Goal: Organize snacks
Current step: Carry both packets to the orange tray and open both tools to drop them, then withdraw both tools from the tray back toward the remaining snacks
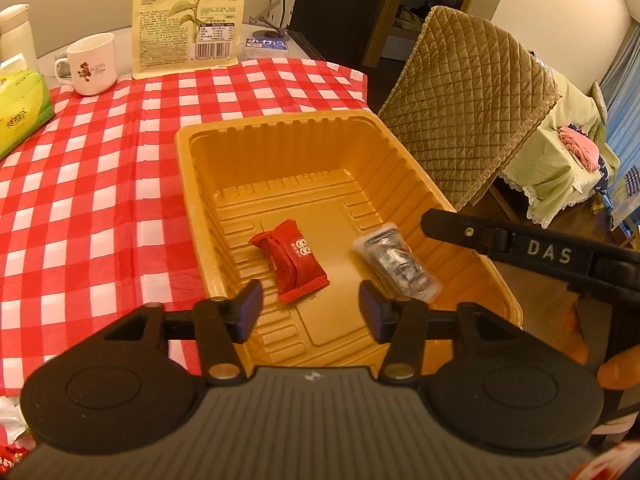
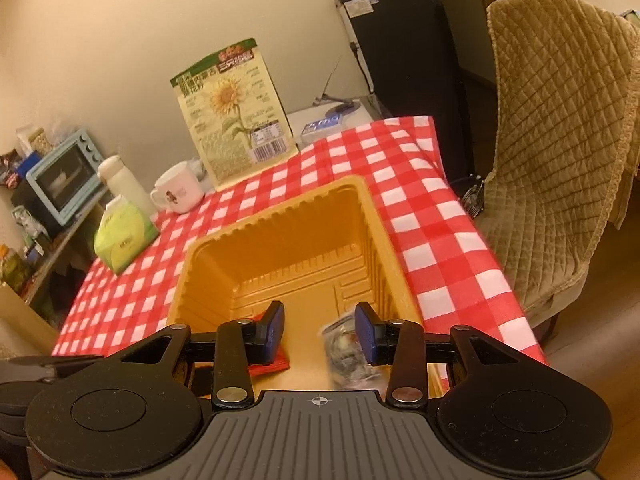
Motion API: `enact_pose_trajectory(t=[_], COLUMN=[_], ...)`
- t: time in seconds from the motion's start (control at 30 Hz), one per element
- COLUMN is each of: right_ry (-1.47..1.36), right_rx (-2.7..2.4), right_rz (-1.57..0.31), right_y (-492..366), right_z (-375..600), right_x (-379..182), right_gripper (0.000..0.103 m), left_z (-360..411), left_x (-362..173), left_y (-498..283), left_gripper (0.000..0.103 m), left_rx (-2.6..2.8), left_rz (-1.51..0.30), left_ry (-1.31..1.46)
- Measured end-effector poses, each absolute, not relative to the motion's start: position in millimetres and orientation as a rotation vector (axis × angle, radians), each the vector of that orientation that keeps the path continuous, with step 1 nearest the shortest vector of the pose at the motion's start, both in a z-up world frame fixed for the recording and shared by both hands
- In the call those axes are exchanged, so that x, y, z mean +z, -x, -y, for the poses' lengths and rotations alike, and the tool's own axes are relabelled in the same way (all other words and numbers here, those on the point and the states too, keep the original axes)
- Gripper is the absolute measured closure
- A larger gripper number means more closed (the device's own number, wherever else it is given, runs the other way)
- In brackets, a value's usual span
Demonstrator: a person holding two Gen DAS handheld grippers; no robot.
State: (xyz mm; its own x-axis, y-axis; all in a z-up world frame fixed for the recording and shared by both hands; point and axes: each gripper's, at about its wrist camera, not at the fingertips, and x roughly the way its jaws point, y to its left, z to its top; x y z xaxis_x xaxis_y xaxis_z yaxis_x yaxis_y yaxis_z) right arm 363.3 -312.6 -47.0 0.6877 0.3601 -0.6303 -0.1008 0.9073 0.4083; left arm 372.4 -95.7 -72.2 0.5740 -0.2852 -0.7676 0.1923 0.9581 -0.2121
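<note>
An orange plastic tray (image 1: 188, 152) sits on the red-checked tablecloth (image 1: 80, 200). On its floor lie a red snack packet (image 1: 294, 260) and a clear-wrapped snack (image 1: 396, 266), apart from each other. My left gripper (image 1: 310, 308) hangs open over the tray's near end, with nothing between its pads and the red packet just beyond them. My right gripper (image 2: 320, 332) is open above the same tray (image 2: 280, 216). The clear snack (image 2: 344, 356) looks blurred below its right finger, and the red packet (image 2: 276, 362) peeks from behind its left finger. One right-gripper finger (image 1: 520, 248) reaches in over the tray's right rim.
A sunflower-seed bag (image 1: 188, 16), a white mug (image 1: 94, 64), a green tissue pack (image 1: 20, 116) and a white flask (image 2: 120, 184) stand at the table's far side. A quilt-covered chair (image 1: 468, 100) is just right of the table edge. A blue toaster oven (image 2: 64, 176) sits at the left.
</note>
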Motion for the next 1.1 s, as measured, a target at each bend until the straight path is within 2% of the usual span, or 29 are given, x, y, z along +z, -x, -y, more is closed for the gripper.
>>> enact_pose_trajectory(t=[0.07,0.2,0.37,1.1], right_ry=[-0.355,-0.358,-0.356,-0.325], right_rx=[0.256,0.26,0.26,0.32], right_rz=[-0.765,-0.758,-0.746,-0.682], right_y=[-359.5,-349.0,-330.9,-239.8], right_z=[315.7,321.5,326.8,329.9], right_x=[-44.2,-39.4,-32.7,8.8], right_gripper=[0.048,0.043,0.037,0.031], left_z=[94.0,92.8,89.7,55.9], left_x=[-69.5,-61.5,-50.7,-8.2], left_y=[-368.5,-359.1,-346.0,-235.4], left_gripper=[0.047,0.038,0.035,0.028], left_rx=[-0.289,-0.287,-0.292,-0.257], left_rz=[-0.912,-0.886,-0.862,-0.786], left_ry=[0.115,0.096,0.11,0.197])
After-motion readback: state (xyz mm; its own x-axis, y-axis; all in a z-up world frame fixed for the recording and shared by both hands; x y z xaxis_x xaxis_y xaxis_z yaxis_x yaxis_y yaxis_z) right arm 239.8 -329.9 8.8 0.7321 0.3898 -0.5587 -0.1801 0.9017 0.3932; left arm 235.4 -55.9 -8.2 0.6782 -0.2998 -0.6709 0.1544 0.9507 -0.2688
